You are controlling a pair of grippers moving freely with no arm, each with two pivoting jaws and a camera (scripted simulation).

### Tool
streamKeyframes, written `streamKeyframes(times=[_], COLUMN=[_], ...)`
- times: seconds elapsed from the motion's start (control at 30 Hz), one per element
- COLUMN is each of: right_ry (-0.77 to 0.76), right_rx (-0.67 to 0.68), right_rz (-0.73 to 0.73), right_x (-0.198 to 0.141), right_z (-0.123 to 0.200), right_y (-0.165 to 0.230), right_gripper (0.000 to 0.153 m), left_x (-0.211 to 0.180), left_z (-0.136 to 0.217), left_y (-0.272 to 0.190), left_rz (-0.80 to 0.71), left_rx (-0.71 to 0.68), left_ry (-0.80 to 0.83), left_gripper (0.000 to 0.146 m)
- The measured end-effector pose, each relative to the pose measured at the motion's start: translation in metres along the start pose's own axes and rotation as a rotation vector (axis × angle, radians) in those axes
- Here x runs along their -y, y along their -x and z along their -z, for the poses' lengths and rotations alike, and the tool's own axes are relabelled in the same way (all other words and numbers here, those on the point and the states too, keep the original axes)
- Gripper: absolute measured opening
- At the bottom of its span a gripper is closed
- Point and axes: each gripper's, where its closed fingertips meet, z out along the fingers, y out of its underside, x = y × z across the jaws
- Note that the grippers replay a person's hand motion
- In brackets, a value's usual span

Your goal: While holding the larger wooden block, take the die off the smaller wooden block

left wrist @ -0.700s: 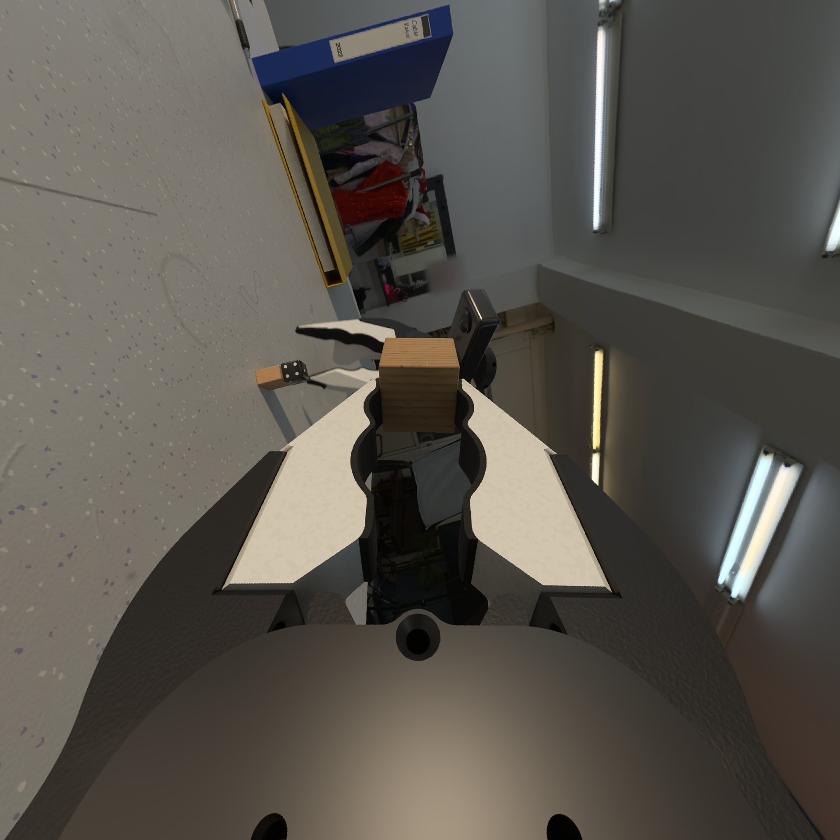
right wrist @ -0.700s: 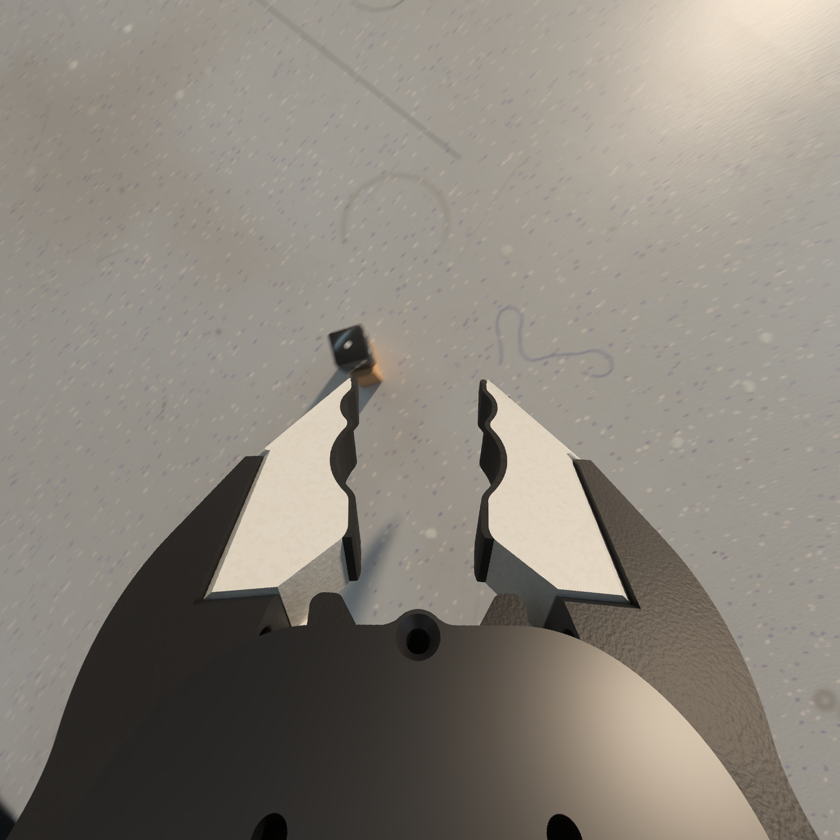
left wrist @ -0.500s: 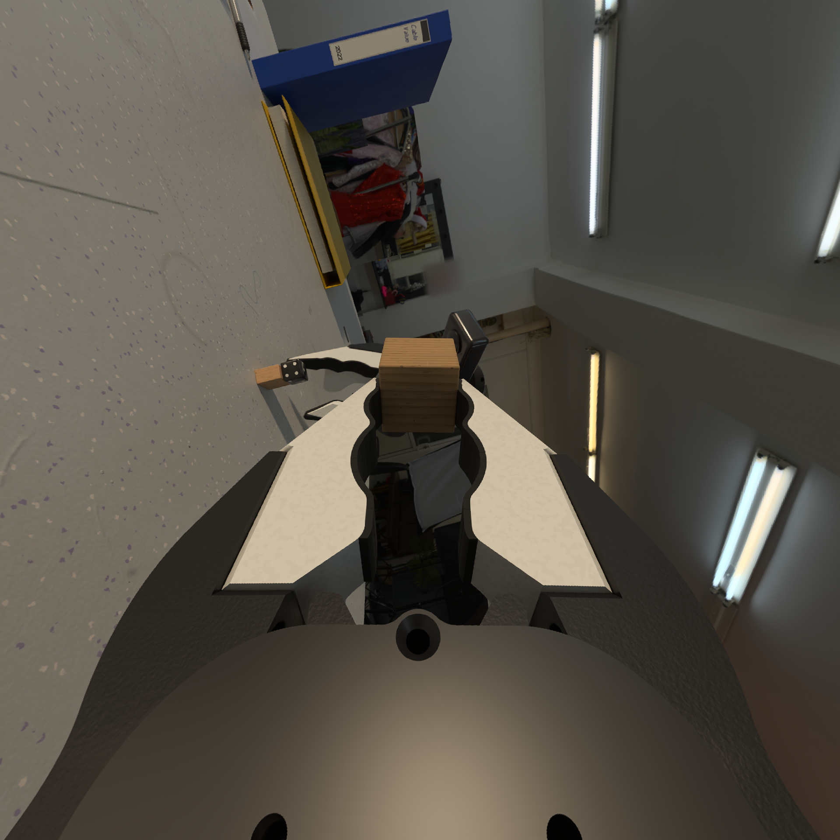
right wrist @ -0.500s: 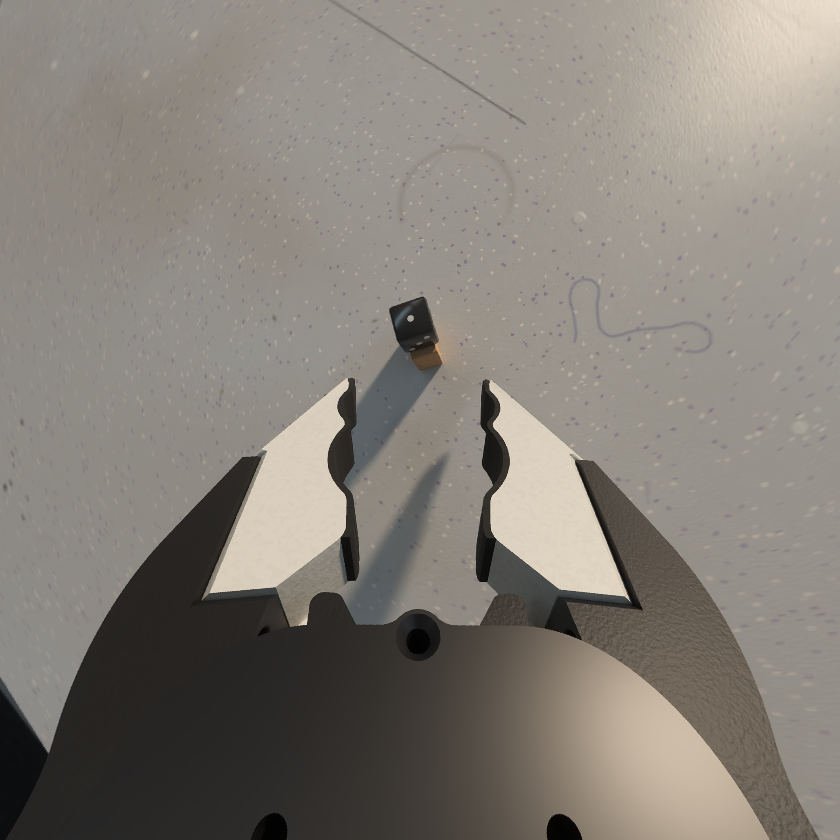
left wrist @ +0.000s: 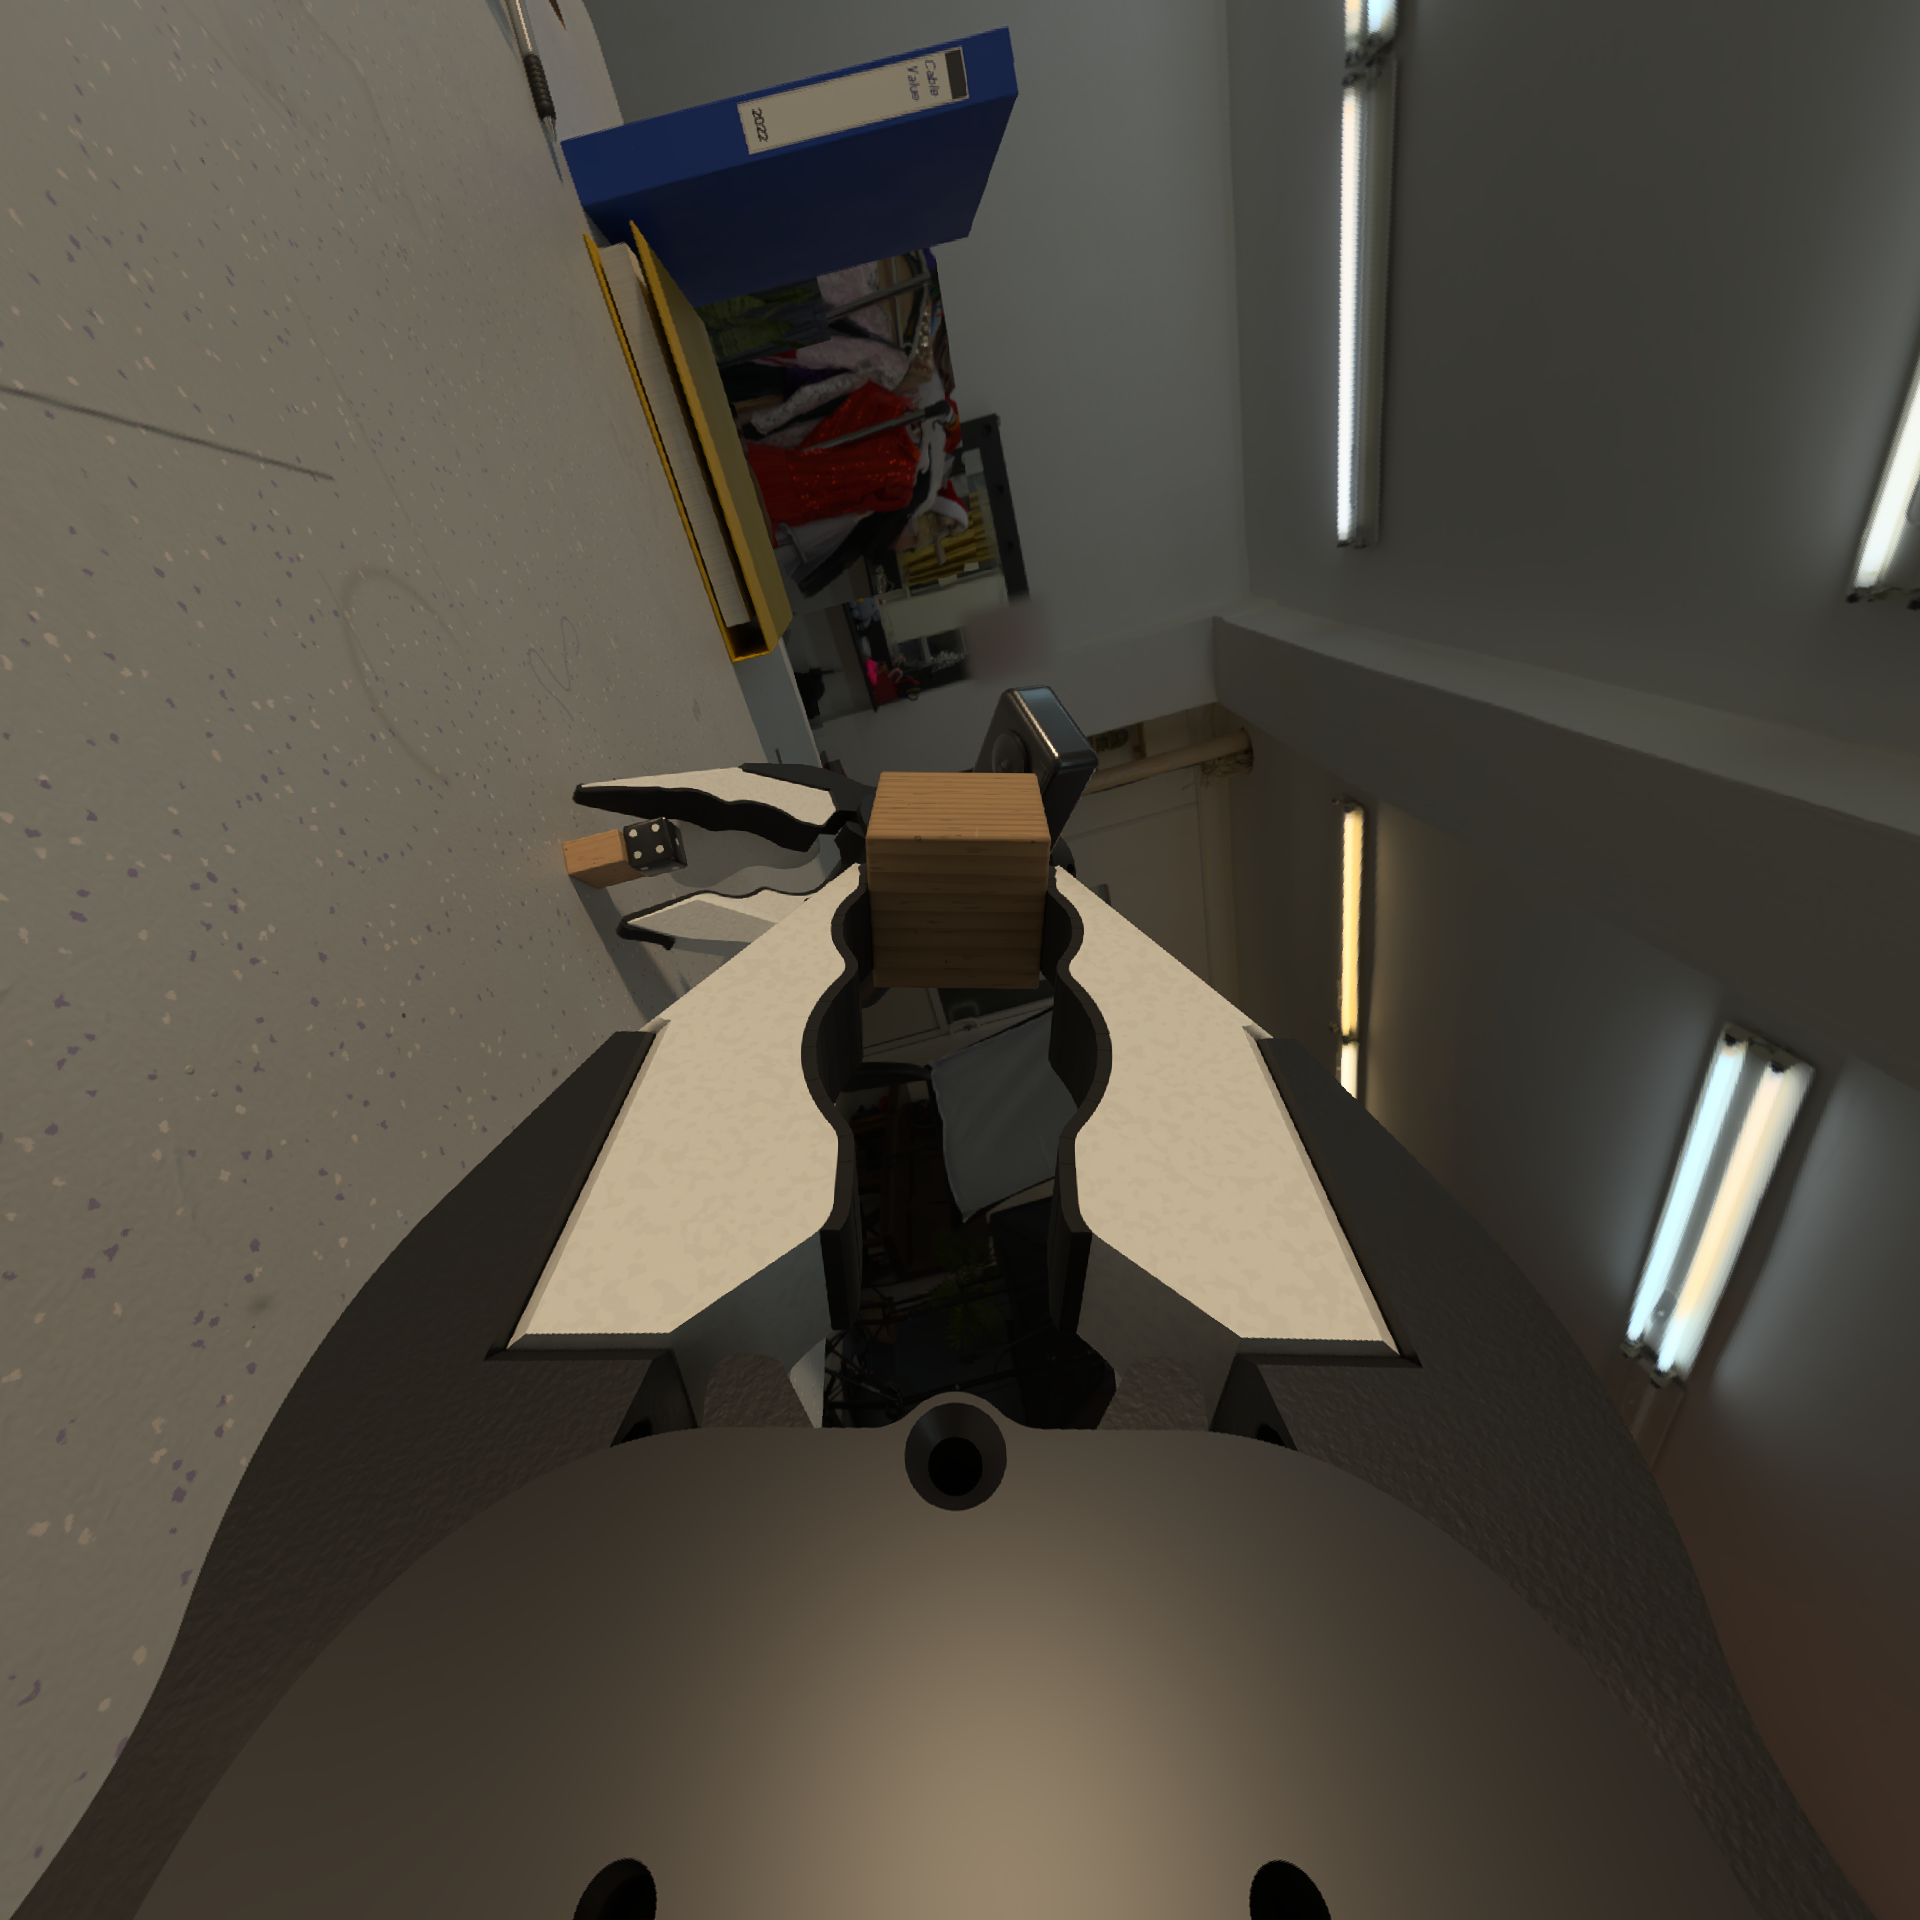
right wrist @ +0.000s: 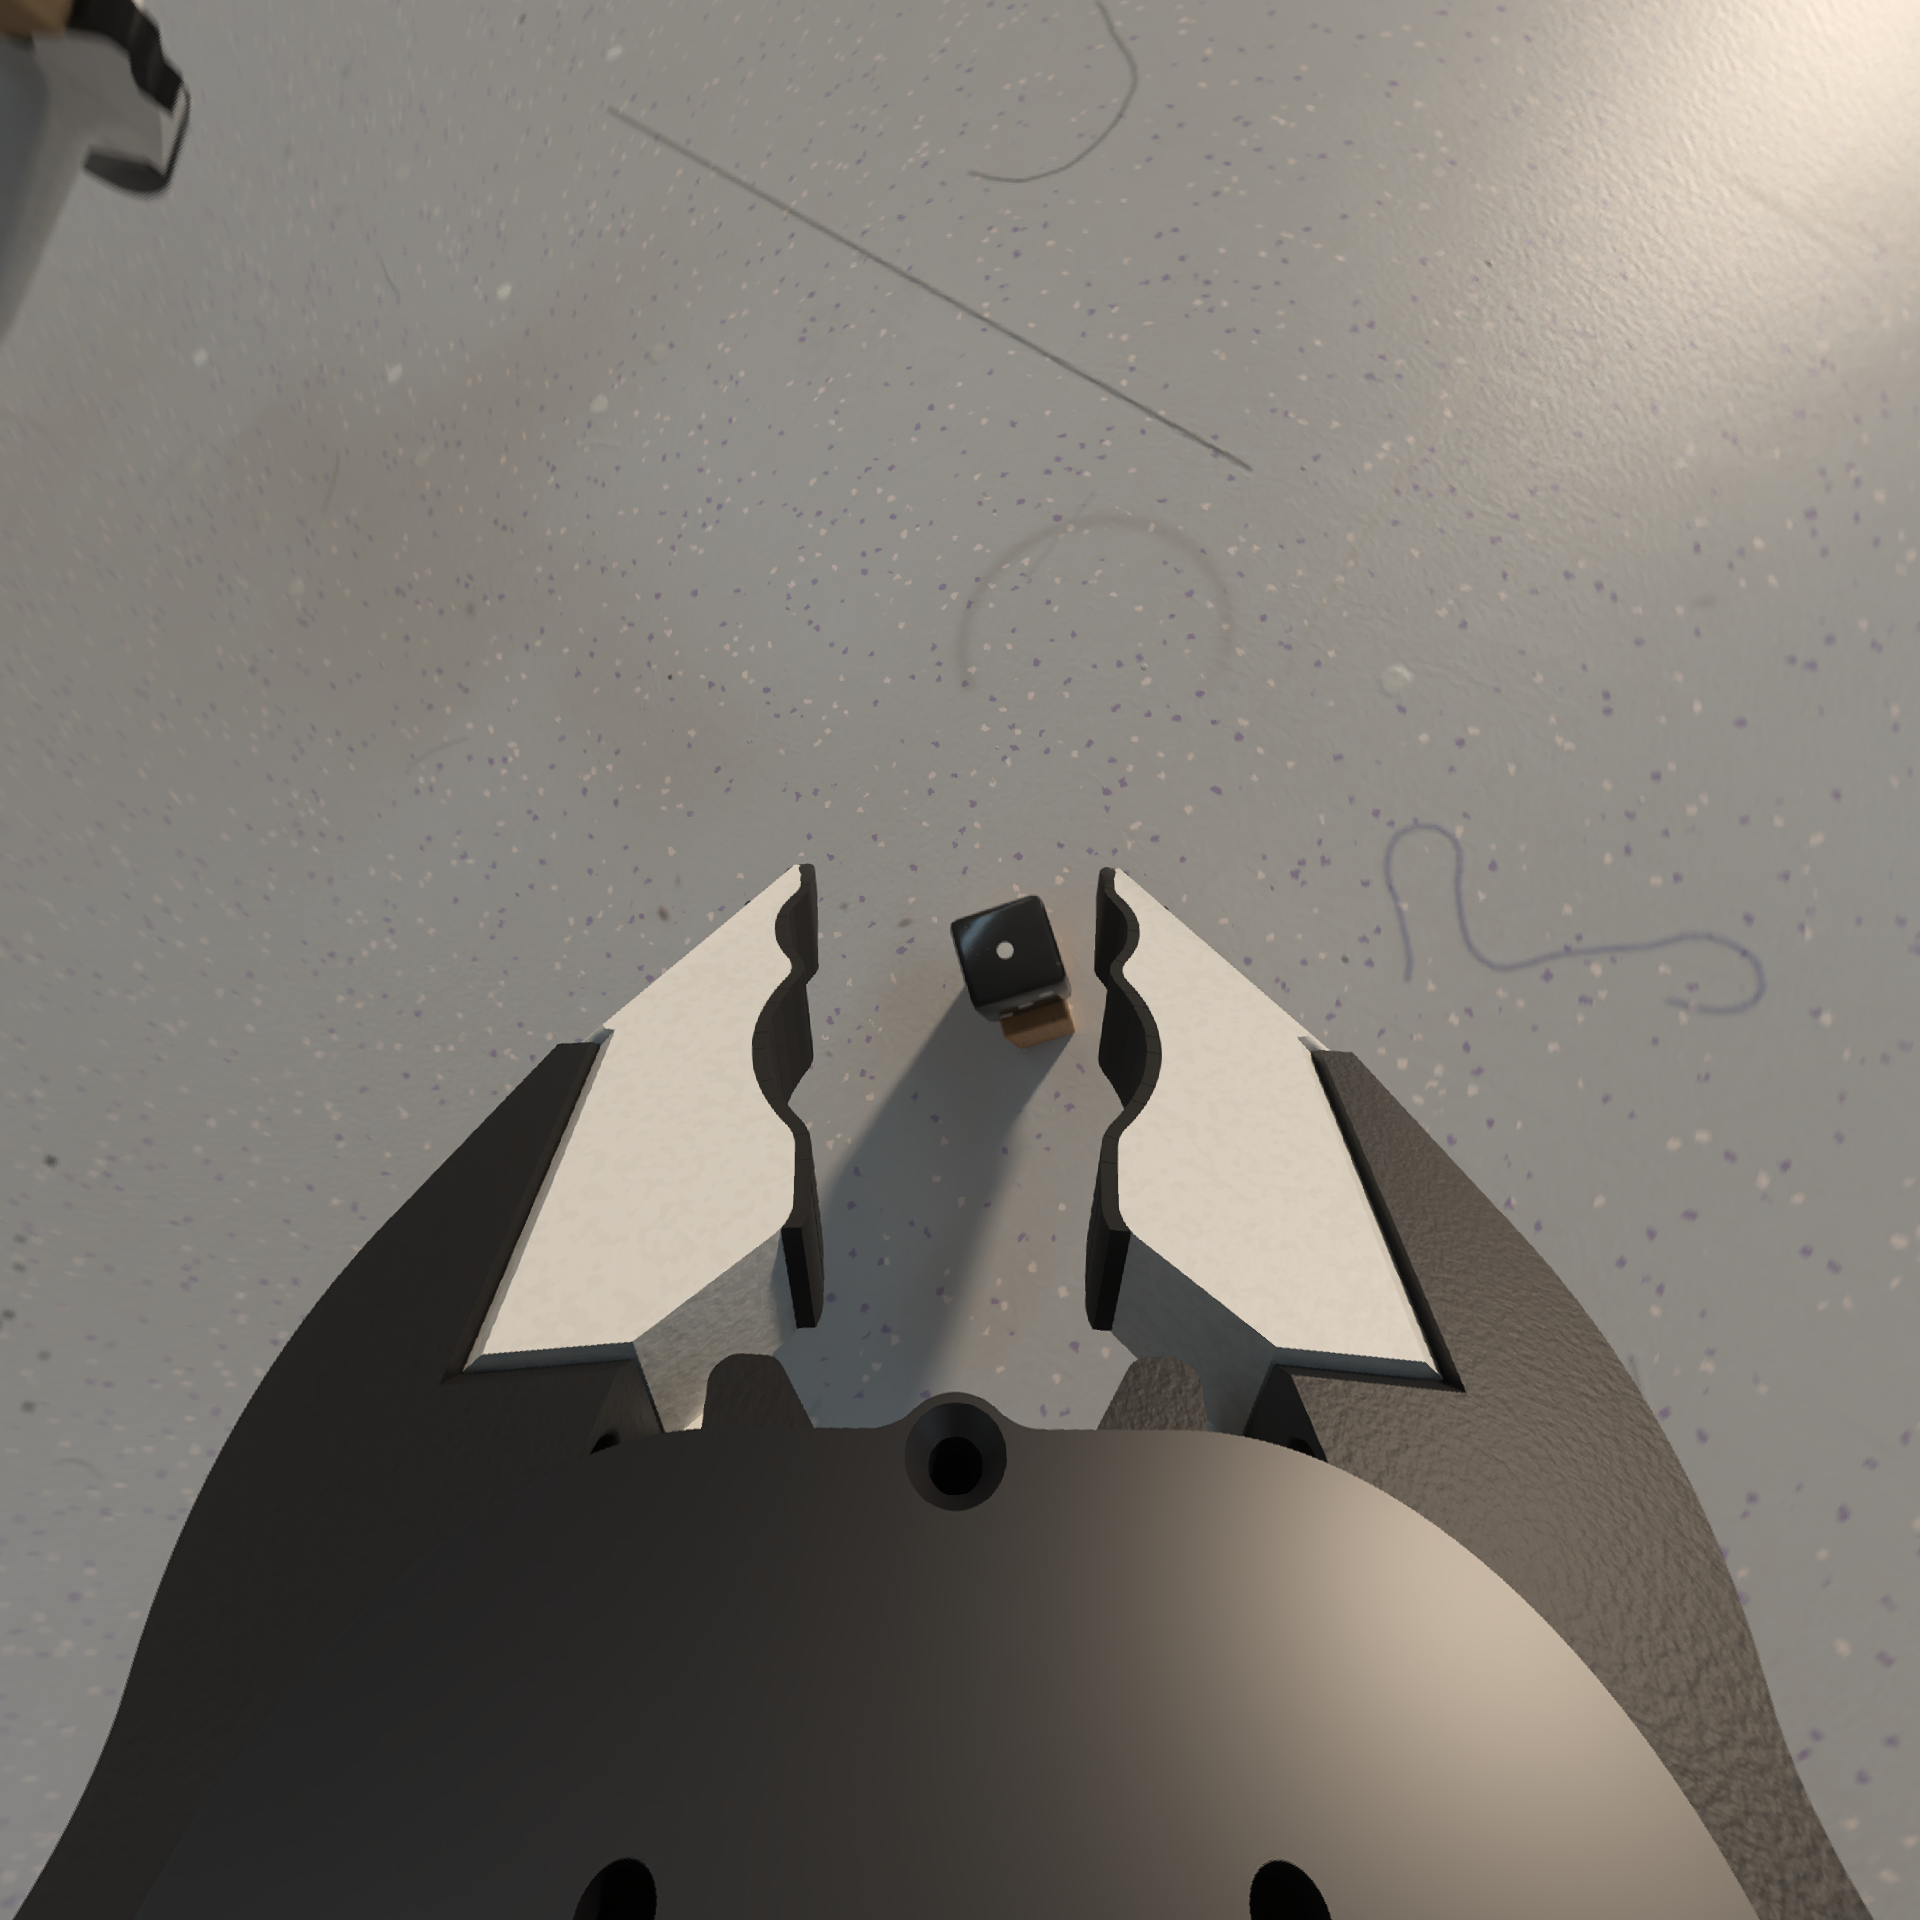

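My left gripper [left wrist: 956, 894] is shut on the larger wooden block [left wrist: 956, 883] and holds it up off the table. The black die [right wrist: 1006, 954] sits on the smaller wooden block [right wrist: 1039, 1023], which stands on the grey speckled table [right wrist: 520, 623]. My right gripper [right wrist: 956, 883] is open and points down at the table, with the die between its fingertips, nearer the right one and touching neither. In the left wrist view the die [left wrist: 652, 844] and small block [left wrist: 594, 858] sit between the right gripper's fingers [left wrist: 717, 795].
A blue binder [left wrist: 810, 156] and a yellow folder [left wrist: 696, 447] lie at the table's far edge. Pen scribbles [right wrist: 1558, 935] mark the table. A corner of the left gripper [right wrist: 94, 114] shows at the top left of the right wrist view.
My right gripper has moved over and down, so the die now sits between its open fingers instead of ahead of them. The left gripper and its block have held still.
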Motion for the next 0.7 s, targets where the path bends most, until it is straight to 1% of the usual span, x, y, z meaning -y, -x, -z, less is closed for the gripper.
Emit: streamKeyframes(times=[0.17, 0.27, 0.3, 0.37, 0.4, 0.5, 0.63, 0.7], right_ry=[0.055, 0.045, 0.038, 0.031, 0.024, 0.038, 0.082, 0.101], right_rx=[-0.043, -0.009, 0.008, 0.098, 0.116, 0.081, 0.096, 0.098], right_rz=[0.171, 0.251, 0.260, 0.261, 0.267, 0.297, 0.331, 0.347], right_x=[-0.006, -0.008, -0.008, -0.007, -0.005, -0.002, -0.005, -0.008], right_z=[0.000, 0.006, 0.007, 0.008, 0.009, 0.008, 0.003, 0.001], right_y=[-0.008, -0.014, -0.014, -0.009, -0.009, -0.016, -0.014, -0.014], right_gripper=[0.052, 0.044, 0.042, 0.040, 0.040, 0.039, 0.036, 0.033], left_x=[-0.002, -0.005, -0.005, -0.006, -0.006, -0.007, -0.008, -0.009], left_z=[-0.001, -0.001, -0.001, -0.002, -0.002, -0.003, -0.003, -0.004], left_y=[0.000, 0.001, 0.002, 0.005, 0.007, 0.011, 0.016, 0.018], left_rz=[0.000, 0.005, 0.007, 0.007, 0.007, 0.007, 0.001, -0.004], left_rx=[-0.006, -0.004, -0.002, 0.006, 0.013, 0.028, 0.060, 0.073], left_ry=[0.009, 0.019, 0.022, 0.023, 0.022, 0.021, 0.022, 0.028], left_gripper=[0.031, 0.031, 0.031, 0.031, 0.031, 0.031, 0.031, 0.031])
